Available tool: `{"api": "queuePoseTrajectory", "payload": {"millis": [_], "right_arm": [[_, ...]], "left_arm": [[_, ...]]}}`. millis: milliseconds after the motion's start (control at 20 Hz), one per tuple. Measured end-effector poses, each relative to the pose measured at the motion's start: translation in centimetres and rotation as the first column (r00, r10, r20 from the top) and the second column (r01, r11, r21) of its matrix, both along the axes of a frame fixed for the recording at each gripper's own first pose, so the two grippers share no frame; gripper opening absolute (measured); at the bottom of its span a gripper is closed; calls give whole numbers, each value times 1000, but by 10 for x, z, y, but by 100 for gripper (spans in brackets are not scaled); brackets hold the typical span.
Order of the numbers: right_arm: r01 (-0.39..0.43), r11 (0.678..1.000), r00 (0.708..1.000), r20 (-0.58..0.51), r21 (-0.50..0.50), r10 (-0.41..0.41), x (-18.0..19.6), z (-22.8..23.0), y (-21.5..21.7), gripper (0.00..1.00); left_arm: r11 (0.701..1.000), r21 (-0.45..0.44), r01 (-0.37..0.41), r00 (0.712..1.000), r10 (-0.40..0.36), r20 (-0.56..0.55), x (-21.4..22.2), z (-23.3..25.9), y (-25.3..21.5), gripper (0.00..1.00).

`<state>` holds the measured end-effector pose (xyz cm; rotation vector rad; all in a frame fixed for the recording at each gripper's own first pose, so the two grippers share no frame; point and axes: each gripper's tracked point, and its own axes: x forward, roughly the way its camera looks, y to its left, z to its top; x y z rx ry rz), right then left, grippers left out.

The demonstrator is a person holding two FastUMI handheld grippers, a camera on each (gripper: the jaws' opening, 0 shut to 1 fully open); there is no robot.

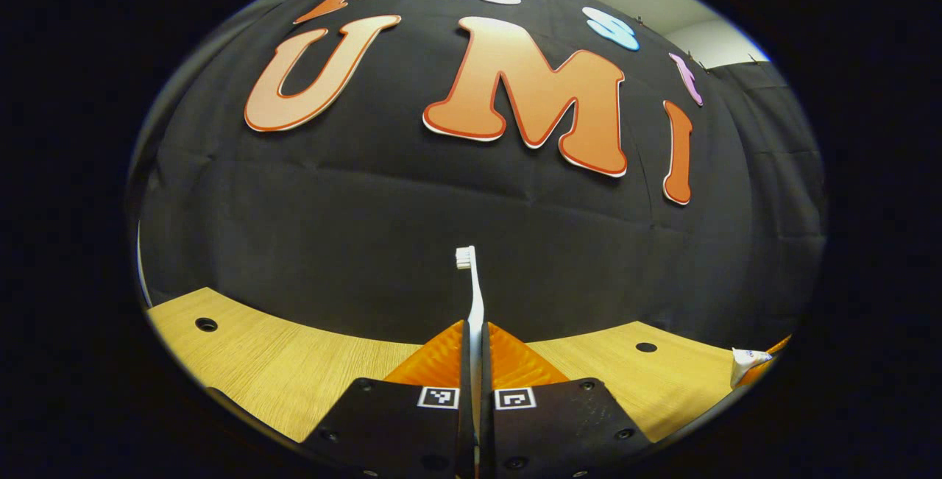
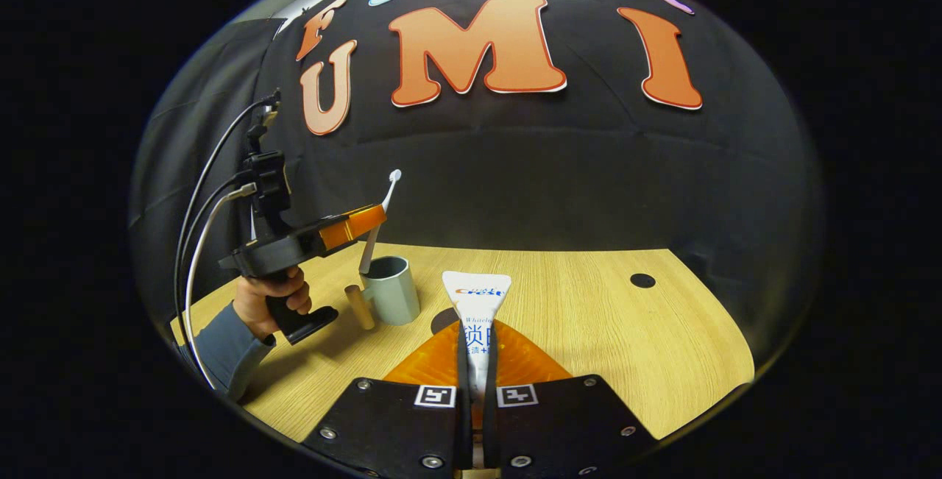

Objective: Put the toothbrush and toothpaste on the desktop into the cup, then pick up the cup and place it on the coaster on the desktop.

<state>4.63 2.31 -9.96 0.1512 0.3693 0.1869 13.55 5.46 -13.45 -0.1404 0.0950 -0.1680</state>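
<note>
Above the wood-grain desktop, left claw pinches the slim toothbrush; right claw clamps the flat toothpaste.

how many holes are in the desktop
3 in view. In the left gripper view: one hole at the far left, one at the right. In the right gripper view: another partly hidden behind the toothpaste. More may be hidden.

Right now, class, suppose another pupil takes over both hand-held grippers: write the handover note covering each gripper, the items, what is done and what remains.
Left hand-held gripper: shut on the toothbrush, held upright above the cup, its lower end at the cup's rim.
Right hand-held gripper: shut on the toothpaste, lifted over the desktop.
Done: both items picked up.
Left: drop the toothbrush in, add the toothpaste, then carry the cup to the coaster, a dark disc partly hidden behind the toothpaste, probably.
</note>
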Motion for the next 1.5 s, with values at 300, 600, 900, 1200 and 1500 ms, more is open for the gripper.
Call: {"api": "queuePoseTrajectory", "payload": {"millis": [300, 600, 900, 1200, 1500], "right_arm": [[-4, 1000, 1000, -3, -3, 4, 3, -5, 3, 6], [7, 1000, 999, 45, 14, -8, 9, 9, 2, 6], [33, 999, 994, 102, 28, -36, 15, 31, 1, 6], [7, 998, 995, 102, 57, -13, 18, 37, 18, 6], [-30, 997, 990, 140, 66, 20, 23, 51, 43, 6]], "left_arm": [[1000, 3, 22, 999, -22, -41, 8, -27, -5, 3], [1000, 3, 26, 995, -26, -95, 2, -47, -4, 4], [1000, 8, 14, 990, -12, -144, -8, -56, 3, 4], [999, 45, 25, 977, -15, -213, -36, -68, 10, 6], [995, 79, 56, 977, -39, -210, -73, -53, 20, 17]]}}
